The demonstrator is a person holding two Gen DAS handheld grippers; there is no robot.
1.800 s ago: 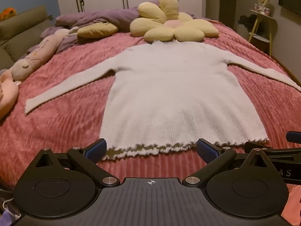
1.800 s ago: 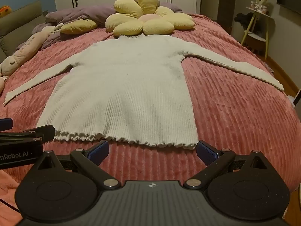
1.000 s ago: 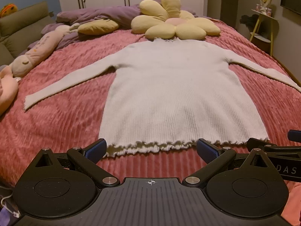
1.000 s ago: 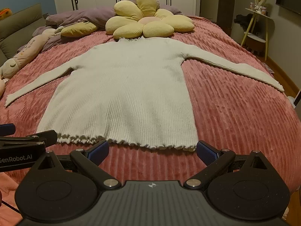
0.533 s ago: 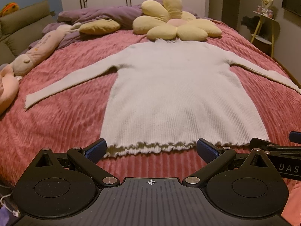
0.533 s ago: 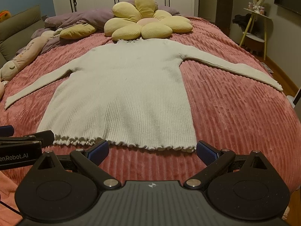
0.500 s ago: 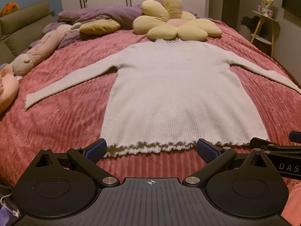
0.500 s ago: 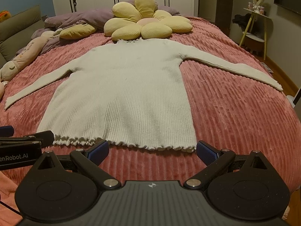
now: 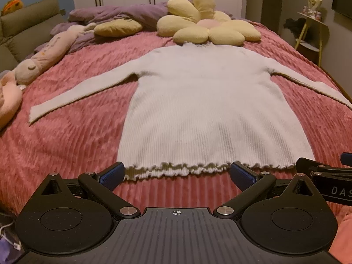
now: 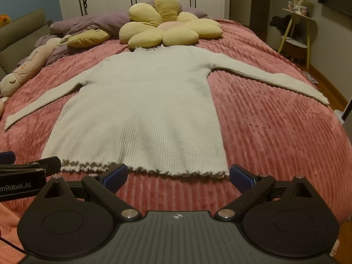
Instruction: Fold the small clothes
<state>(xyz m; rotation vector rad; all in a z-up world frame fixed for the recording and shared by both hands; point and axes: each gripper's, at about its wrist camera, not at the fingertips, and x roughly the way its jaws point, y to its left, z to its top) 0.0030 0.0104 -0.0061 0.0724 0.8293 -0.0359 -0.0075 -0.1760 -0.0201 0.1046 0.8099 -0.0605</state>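
A white ribbed long-sleeved sweater lies flat on the pink bed, neck away from me, both sleeves spread out sideways, frilled hem nearest. My left gripper hovers open just short of the hem's left half, nothing between its blue pads. My right gripper is open too, just before the hem's right half, its right pad close to the hem's right corner. Each gripper shows at the edge of the other's view.
A yellow flower cushion lies just beyond the sweater's neck. Purple bedding, a yellow pillow and a long pink plush toy line the far left. A yellow-legged side table stands right of the bed.
Both views have crept slightly closer to the sweater's hem; the sweater has not moved and both grippers stay open.
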